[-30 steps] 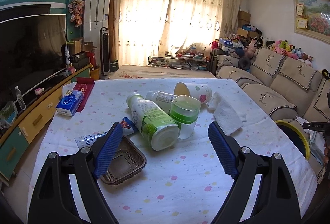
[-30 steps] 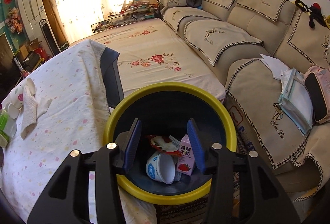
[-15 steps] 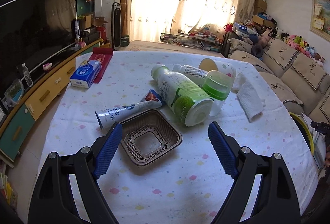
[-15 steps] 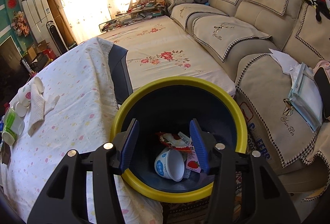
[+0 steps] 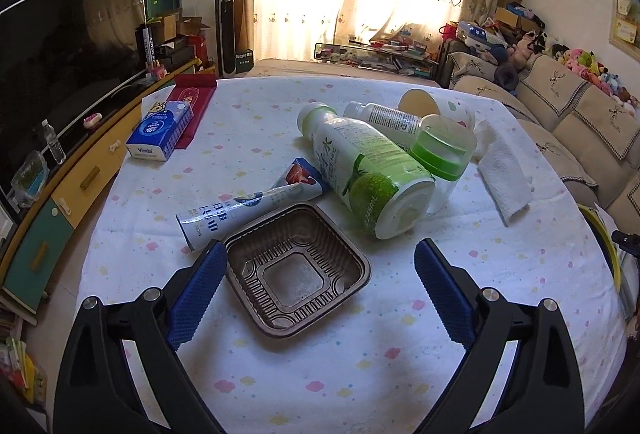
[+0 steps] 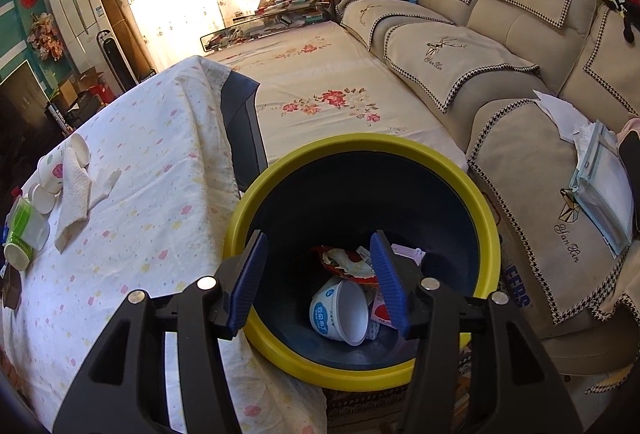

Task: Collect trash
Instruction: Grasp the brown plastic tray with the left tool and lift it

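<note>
A brown plastic tray (image 5: 296,270) lies on the table just ahead of my left gripper (image 5: 320,282), whose jaws are opening wide; the left pad hangs over the tray's near-left corner without pressing on it. Behind the tray lie a blue-and-white tube (image 5: 248,208), a big green-and-white bottle (image 5: 364,170), a smaller bottle (image 5: 384,118), a green-lidded clear cup (image 5: 442,158), a paper cup (image 5: 432,104) and a paper towel (image 5: 504,176). My right gripper (image 6: 320,274) hangs over the yellow-rimmed bin (image 6: 360,154), jaws opening with nothing between them. A yoghurt cup (image 6: 344,312) and wrappers lie in the bin.
A blue tissue pack (image 5: 160,130) and a red box (image 5: 192,98) sit at the table's far left. A TV cabinet (image 5: 60,194) runs along the left. The sofa (image 6: 500,74) stands right of the bin, and a floral mat (image 6: 320,86) covers the floor behind it.
My left gripper came down and forward towards the brown tray and its jaws widened. My right gripper's jaws spread a little over the bin, and the view there shifted slightly.
</note>
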Motion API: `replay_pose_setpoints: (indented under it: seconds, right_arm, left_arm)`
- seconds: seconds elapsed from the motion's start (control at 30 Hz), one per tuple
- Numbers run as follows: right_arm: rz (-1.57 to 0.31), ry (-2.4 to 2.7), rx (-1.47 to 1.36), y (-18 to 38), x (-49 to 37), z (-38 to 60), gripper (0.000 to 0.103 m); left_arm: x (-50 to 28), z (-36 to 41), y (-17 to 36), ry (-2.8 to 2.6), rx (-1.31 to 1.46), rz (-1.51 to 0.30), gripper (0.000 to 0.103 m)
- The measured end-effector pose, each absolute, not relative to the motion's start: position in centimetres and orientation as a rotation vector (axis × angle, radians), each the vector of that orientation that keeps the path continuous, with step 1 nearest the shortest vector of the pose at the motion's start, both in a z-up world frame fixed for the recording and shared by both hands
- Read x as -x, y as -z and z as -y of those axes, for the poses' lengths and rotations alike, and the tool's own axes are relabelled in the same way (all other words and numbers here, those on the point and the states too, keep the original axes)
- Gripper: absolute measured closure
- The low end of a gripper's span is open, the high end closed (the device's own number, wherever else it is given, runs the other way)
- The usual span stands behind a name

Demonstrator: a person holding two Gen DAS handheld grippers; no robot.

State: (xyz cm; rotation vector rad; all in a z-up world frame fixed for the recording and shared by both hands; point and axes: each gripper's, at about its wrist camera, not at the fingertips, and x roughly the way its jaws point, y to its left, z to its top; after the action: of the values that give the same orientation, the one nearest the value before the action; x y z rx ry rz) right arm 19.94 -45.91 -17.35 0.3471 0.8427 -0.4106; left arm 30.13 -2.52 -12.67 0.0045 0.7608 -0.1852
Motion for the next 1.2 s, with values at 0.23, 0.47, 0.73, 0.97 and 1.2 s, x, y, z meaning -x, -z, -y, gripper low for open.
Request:
replay_pose_setpoints:
  seconds: [0.23,0.47,0.73,0.97,1.2]
  right_arm:
    - [-0.847,0.409,-0.351,17.6,-20.2,45.9,0.051]
    - [-0.860,0.401,-0.356,18.1,-20.4,46.0,0.051]
    - [-0.868,0.397,-0.359,18.4,-20.5,46.1,0.050]
    - [-0.876,0.390,-0.357,18.7,-20.6,46.0,0.050]
    - [-0.881,0.390,-0.360,18.9,-20.7,46.1,0.050]
  left_arm:
    - [-31.0,2.6,13.3,0.208,-0.021,-0.798,0.009]
    - [-31.8,2.5,14.0,0.225,-0.005,-0.834,0.009]
    - [-32.0,2.5,13.9,0.213,-0.037,-0.822,0.009]
    - [-32.5,2.7,14.8,0.212,-0.052,-0.876,0.022]
    - [-32.9,2.0,15.1,0.195,-0.029,-0.886,0.025]
